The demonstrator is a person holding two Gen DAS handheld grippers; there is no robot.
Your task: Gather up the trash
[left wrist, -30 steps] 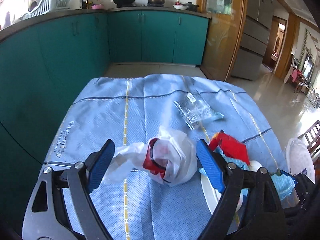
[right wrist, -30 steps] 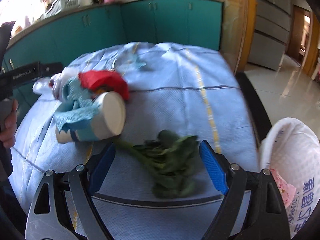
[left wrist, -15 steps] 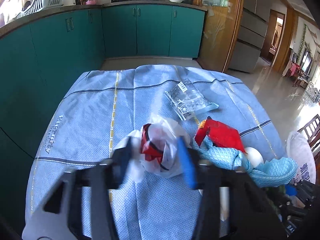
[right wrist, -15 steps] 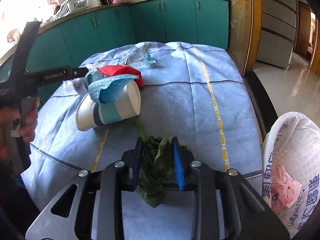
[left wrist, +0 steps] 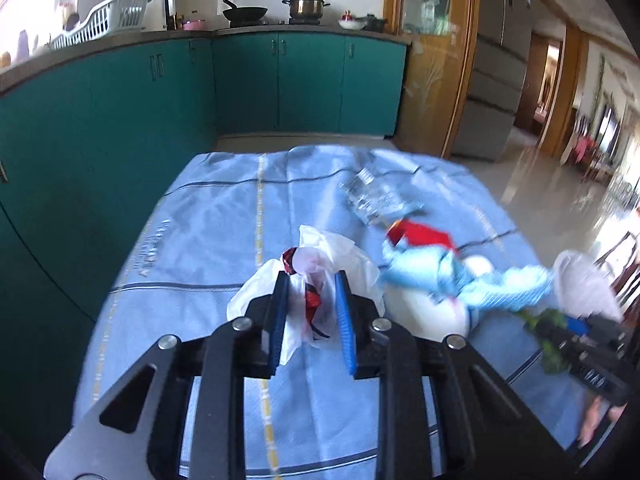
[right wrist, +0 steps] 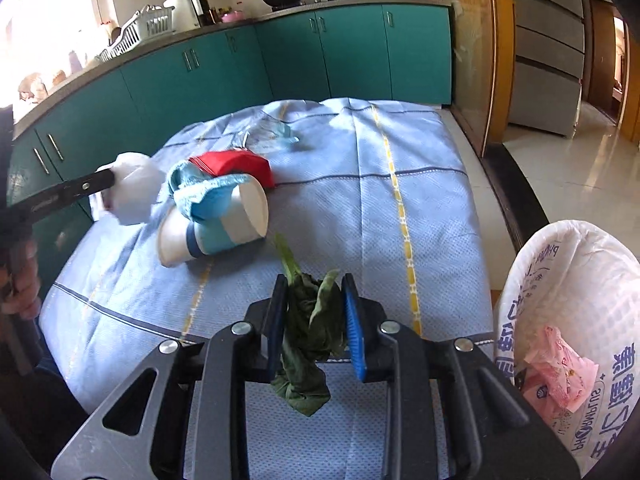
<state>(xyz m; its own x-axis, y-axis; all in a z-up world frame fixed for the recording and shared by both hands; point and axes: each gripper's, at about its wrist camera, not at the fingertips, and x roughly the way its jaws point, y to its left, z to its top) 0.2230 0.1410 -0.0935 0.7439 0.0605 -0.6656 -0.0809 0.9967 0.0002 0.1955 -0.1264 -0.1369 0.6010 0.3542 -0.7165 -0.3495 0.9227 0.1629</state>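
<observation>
Left gripper (left wrist: 310,312) clamped on a crumpled white plastic bag (left wrist: 320,280) with a red wrapper inside, bunched with no clear long axis, above the blue quilted cloth (left wrist: 200,248) covering the table. Right gripper (right wrist: 316,316) closed on limp green leaves (right wrist: 312,332), stem pointing up and away from the jaws, leaf end hanging below. Just beyond: a tipped paper cup (right wrist: 216,228), mouth toward the right, a light-blue rag (right wrist: 200,188) draped over it, a red packet (right wrist: 236,164) behind. White woven trash bag (right wrist: 568,320) open at right, pink wrapper (right wrist: 556,368) inside. Clear crinkled wrapper (left wrist: 376,200) farther back.
</observation>
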